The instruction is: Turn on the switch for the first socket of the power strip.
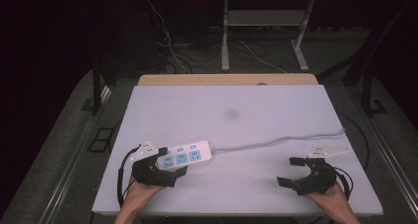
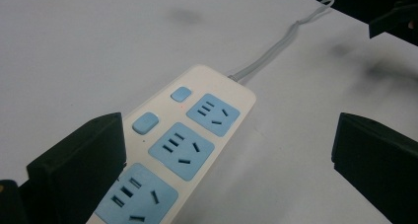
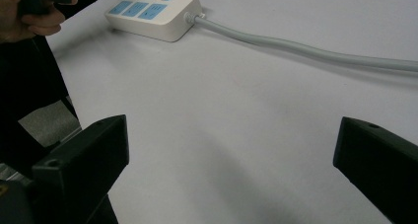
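Your white plastic power strip [image 1: 186, 156], with three pale blue sockets, blue buttons and a grey cable [image 1: 276, 141], lies near the front left corner of the white worktop [image 1: 246, 110]. Your left gripper [image 1: 172, 165] stands spread wide, the strip's near end between its jaws but not pinched. Your right gripper [image 1: 288, 170] rests released and empty near the front right corner; no lettering can be read.

The power strip [image 2: 187, 145] looked like smooth cream plastic with a slight sheen, its sockets and buttons matt blue plastic. Its cable [image 3: 305, 51] had a smooth grey rubbery sheath. The table [image 1: 246, 115] was topped with a matt white surface. The left gripper [image 1: 170, 166] looked like matt black plastic.
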